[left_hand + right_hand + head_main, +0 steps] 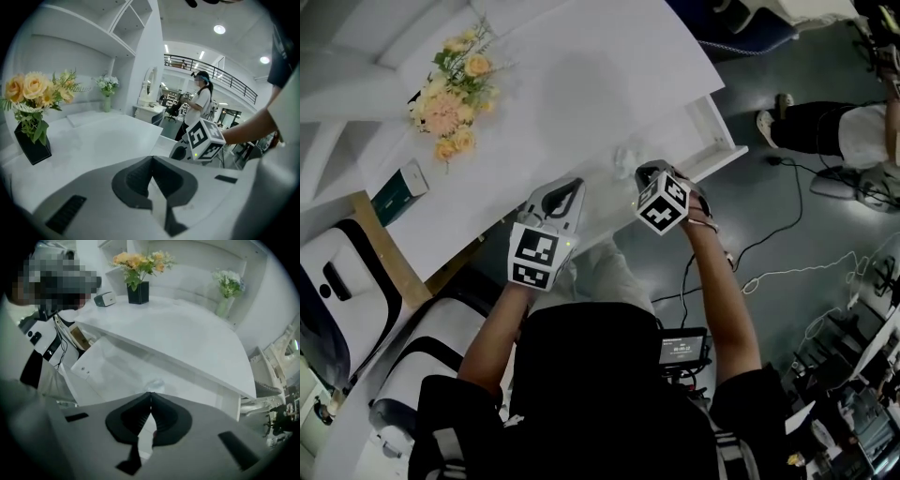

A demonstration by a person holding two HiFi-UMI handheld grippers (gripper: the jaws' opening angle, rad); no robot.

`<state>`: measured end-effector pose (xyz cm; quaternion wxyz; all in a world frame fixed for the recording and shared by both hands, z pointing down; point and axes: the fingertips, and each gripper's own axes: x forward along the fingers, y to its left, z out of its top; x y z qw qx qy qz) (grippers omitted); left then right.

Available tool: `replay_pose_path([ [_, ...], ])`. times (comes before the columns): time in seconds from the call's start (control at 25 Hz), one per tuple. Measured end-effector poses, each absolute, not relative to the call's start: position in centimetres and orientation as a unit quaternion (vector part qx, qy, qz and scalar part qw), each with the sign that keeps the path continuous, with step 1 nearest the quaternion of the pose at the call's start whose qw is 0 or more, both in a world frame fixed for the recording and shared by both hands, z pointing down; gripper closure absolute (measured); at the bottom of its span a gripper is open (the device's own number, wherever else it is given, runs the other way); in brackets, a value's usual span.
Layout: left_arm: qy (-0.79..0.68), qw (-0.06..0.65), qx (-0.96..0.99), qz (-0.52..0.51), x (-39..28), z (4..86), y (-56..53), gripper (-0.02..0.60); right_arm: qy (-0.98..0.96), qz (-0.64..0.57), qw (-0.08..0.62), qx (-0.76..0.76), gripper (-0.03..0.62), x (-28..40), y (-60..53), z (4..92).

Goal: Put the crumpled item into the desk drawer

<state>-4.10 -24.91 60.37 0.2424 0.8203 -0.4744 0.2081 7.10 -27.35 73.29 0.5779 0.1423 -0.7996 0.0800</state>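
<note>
The crumpled item [154, 384] lies in the pulled-out drawer [112, 364], at twelve o'clock from the right tongs [150, 394], which are pressed together and hold nothing. The left tongs [151, 158] are together too. I think it is best to lift straight up and not snag it

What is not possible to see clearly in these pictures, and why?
Item: right gripper view, a pale smear past the shut right gripper's tips; its material is too blurred to tell.
Drawer: head view, that gripper and the hand cover part of its inside.
Box by the flowers: head view, its print is too small.
</note>
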Motion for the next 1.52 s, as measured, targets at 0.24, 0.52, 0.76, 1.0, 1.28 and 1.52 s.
replay_pose_path([
  [0.24,-0.464,0.226,0.831,0.209,-4.0,59.1,-24.5,0.575,-0.812,0.094,0.548,0.176,0.595,6.6,-26.8,70.5],
  [0.52,-0.458,0.212,0.840,0.199,-4.0,57.1,-23.7,0.575,-0.832,0.100,0.501,0.216,0.595,5.3,-25.8,66.6],
  [0.76,-0.453,0.198,0.847,0.194,-4.5,55.4,-22.7,0.575,-0.859,0.113,0.417,0.274,0.597,3.7,-25.5,61.1],
  [1.0,-0.456,0.189,0.850,0.184,-5.2,53.1,-21.6,0.575,-0.879,0.123,0.342,0.307,0.597,2.5,-24.0,55.9],
  [1.28,-0.460,0.165,0.857,0.163,-5.7,49.8,-20.8,0.575,-0.888,0.114,0.288,0.340,0.597,1.9,-23.1,51.3],
  [1.52,-0.460,0.145,0.865,0.140,-5.8,46.5,-20.0,0.575,-0.891,0.097,0.240,0.374,0.597,2.3,-22.3,46.8],
])
